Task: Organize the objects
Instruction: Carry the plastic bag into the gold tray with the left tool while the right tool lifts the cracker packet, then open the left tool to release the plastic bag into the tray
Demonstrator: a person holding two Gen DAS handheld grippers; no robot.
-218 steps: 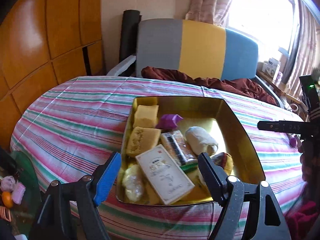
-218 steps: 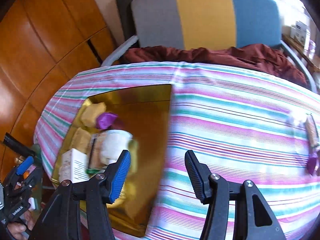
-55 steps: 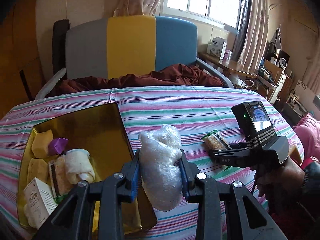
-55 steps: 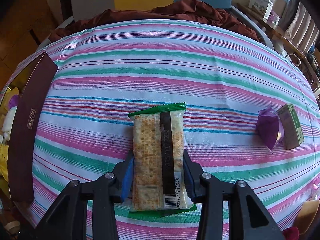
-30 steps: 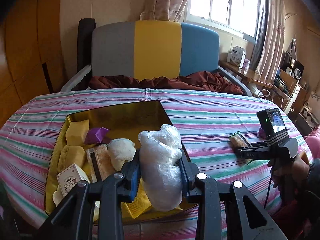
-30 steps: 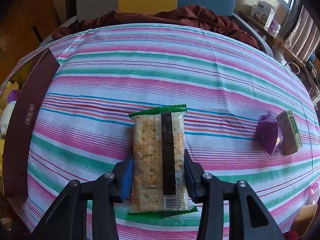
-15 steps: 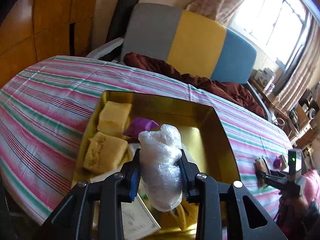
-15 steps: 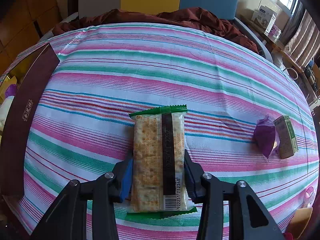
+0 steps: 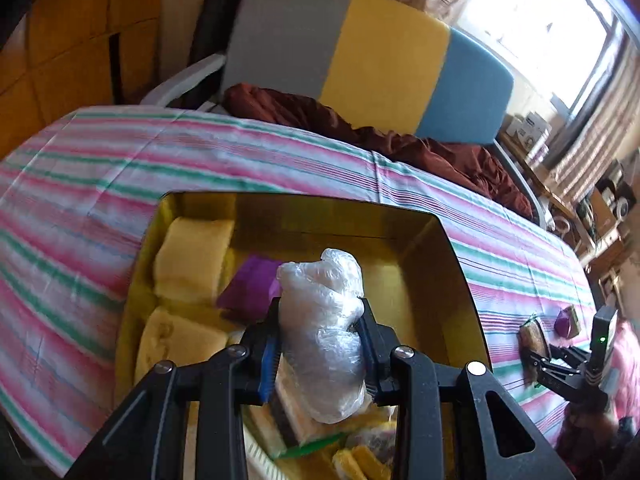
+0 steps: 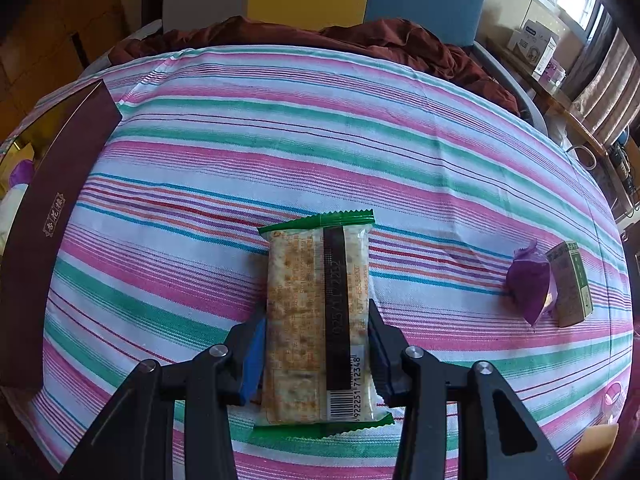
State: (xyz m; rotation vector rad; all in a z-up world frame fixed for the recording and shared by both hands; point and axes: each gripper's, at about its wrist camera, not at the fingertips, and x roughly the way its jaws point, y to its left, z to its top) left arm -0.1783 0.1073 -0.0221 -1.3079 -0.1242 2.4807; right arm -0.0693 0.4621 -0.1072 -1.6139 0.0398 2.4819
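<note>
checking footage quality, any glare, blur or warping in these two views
Left wrist: window blown out white, near box contents smeared under the plastic-wrapped bundle, gold box walls reflective. Right wrist: evenly lit, cracker packet barcode sharp, striped tablecloth bulged by fisheye.

Your left gripper is closed, both pads pinching hard, held raised and pitched downward. Blue pad shows on its left finger; right finger dark.

Your right gripper is closed too, fingers level and pointing forward, low. It also appears far right in the left wrist view, with your right hand gripping its handle.
</note>
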